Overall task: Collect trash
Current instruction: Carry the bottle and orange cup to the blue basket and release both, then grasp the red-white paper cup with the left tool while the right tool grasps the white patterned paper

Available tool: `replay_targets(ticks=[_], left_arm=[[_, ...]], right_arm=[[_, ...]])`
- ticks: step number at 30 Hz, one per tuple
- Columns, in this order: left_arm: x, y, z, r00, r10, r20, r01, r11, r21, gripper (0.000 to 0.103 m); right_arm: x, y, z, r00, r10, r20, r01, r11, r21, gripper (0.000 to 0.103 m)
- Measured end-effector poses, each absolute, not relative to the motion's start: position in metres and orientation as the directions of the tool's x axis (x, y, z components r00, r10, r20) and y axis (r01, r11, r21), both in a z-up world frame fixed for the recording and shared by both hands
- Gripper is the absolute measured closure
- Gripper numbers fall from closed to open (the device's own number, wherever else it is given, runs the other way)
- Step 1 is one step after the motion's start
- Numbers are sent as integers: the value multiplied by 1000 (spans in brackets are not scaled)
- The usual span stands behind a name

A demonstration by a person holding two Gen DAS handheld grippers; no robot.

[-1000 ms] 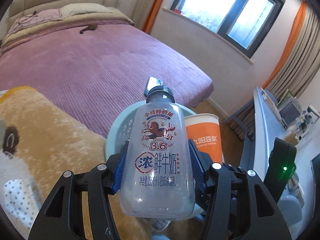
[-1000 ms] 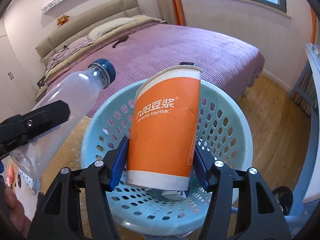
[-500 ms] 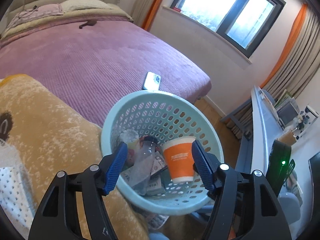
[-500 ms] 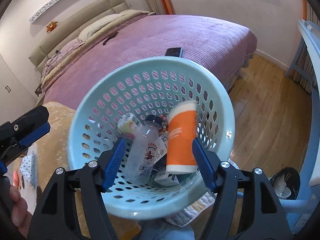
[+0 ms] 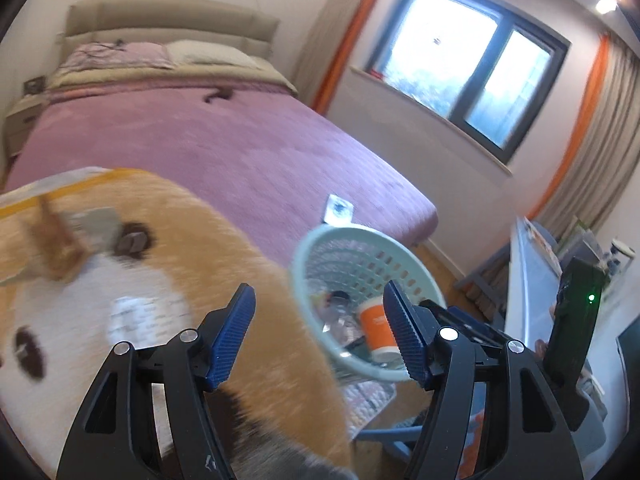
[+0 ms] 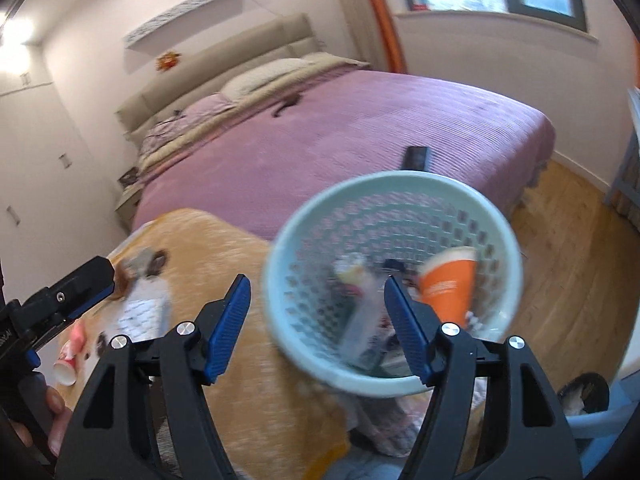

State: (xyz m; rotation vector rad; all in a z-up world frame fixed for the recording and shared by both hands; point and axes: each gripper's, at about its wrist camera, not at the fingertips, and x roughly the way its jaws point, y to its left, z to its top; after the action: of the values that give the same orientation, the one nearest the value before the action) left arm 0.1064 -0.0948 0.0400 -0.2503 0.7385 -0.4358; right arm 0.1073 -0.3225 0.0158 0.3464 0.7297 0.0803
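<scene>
Both tools, left tool & right tool, spread, nothing pinched; orange cup lies in basket. Next: reach small cup on blanket.

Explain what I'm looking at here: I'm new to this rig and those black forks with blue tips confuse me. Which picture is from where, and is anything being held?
No robot arm here: a person carries a two-finger gripper in each hand, each with a fisheye camera looking along its fingers. One picture is the left gripper view, the other the right gripper view; the black forks with blue pads are the fingers. Both stand open with nothing between the pads. The pale blue basket holds an orange paper cup and a clear bottle, blurred among other trash. It sits beside an orange plush blanket at the foot of a purple bed. On the blanket lie a small red and white cup and a white packet, likely next.
</scene>
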Motion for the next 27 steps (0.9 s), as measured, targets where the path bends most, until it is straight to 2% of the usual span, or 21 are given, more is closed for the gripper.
replay_targets(ticks=[3, 4, 8, 11, 13, 15, 17, 21, 23, 27], left_arm=[[87, -60, 45, 703, -403, -586, 232, 909, -346, 36], [81, -48, 46, 715, -381, -586, 212, 917, -338, 31], [57, 17, 34, 757, -221, -615, 34, 953, -300, 29], [40, 58, 26, 762, -117, -637, -85, 957, -277, 28], [28, 87, 21, 759, -32, -651, -184, 947, -262, 20], [15, 119, 19, 755, 36, -655, -271, 926, -262, 20], [4, 142, 17, 754, 82, -652, -332, 904, -271, 20], [-14, 191, 8, 757, 120, -642, -431, 830, -353, 18], [-17, 213, 3, 770, 101, -630, -452, 783, -426, 18], [-7, 230, -5, 755, 44, -654, -459, 748, -479, 18]], right_arm=[[104, -295, 21, 751, 247, -612, -37, 942, 334, 37], [103, -284, 22, 755, 273, -596, -77, 940, 332, 37], [103, -237, 16, 734, 369, -570, -214, 923, 320, 37], [103, -201, 11, 709, 405, -577, -282, 913, 294, 37], [105, -182, 8, 692, 415, -590, -310, 910, 277, 37], [110, -161, 3, 672, 415, -614, -328, 909, 256, 37], [113, -147, -2, 654, 421, -629, -341, 906, 252, 32], [119, -120, -8, 639, 397, -659, -361, 911, 200, 32], [122, -110, -12, 641, 377, -668, -362, 916, 170, 31], [133, -102, -29, 625, 357, -694, -351, 923, 158, 30]])
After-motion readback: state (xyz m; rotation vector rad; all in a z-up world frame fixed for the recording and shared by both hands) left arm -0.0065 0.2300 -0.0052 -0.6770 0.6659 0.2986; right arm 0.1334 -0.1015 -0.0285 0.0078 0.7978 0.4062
